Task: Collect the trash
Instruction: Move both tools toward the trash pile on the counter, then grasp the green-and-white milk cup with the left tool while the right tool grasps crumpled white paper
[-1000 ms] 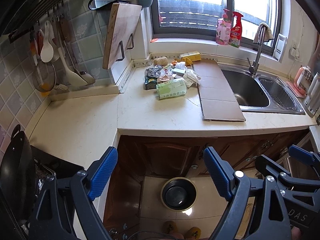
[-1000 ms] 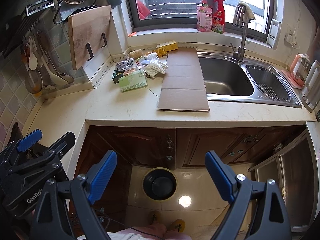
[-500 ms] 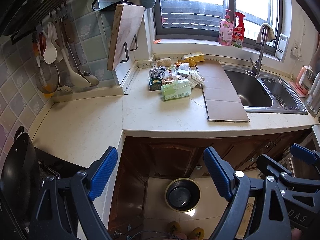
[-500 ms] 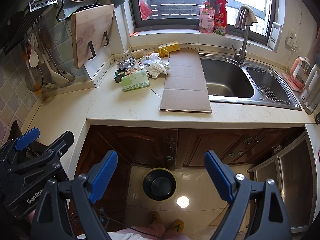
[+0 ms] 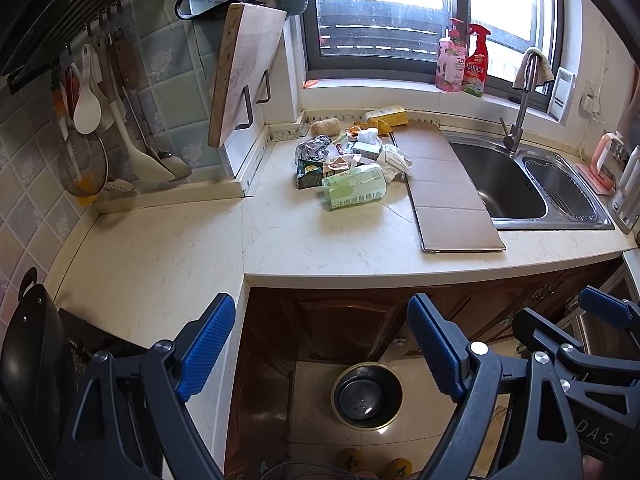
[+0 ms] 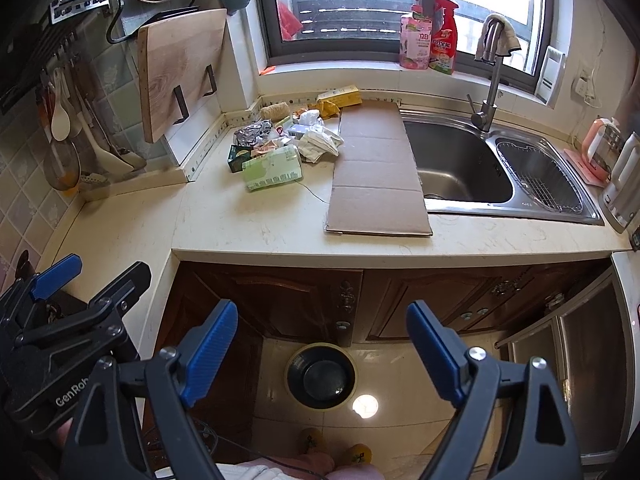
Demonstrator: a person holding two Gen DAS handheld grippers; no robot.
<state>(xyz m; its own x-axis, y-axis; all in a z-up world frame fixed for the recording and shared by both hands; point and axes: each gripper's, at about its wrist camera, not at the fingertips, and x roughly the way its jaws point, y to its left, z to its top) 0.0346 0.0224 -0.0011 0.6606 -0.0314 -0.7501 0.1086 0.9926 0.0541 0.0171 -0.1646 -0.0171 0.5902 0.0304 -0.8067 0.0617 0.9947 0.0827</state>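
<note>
Left wrist view: left gripper [image 5: 322,350] is held with fingers wide apart, nothing between them.
Right wrist view: right gripper [image 6: 322,350] is likewise spread, empty.
Bin [image 6: 321,375]: seen on the floor between the fingers, below the cabinet doors.
Cardboard sheet [image 6: 378,172]: laid flat at 12 o'clock, its edge over the sink [image 6: 456,164].
Trash pile [image 6: 280,144]: heaped on the counter [image 6: 248,224] at 11 o'clock, just beside the cardboard, well apart from both grippers.
</note>
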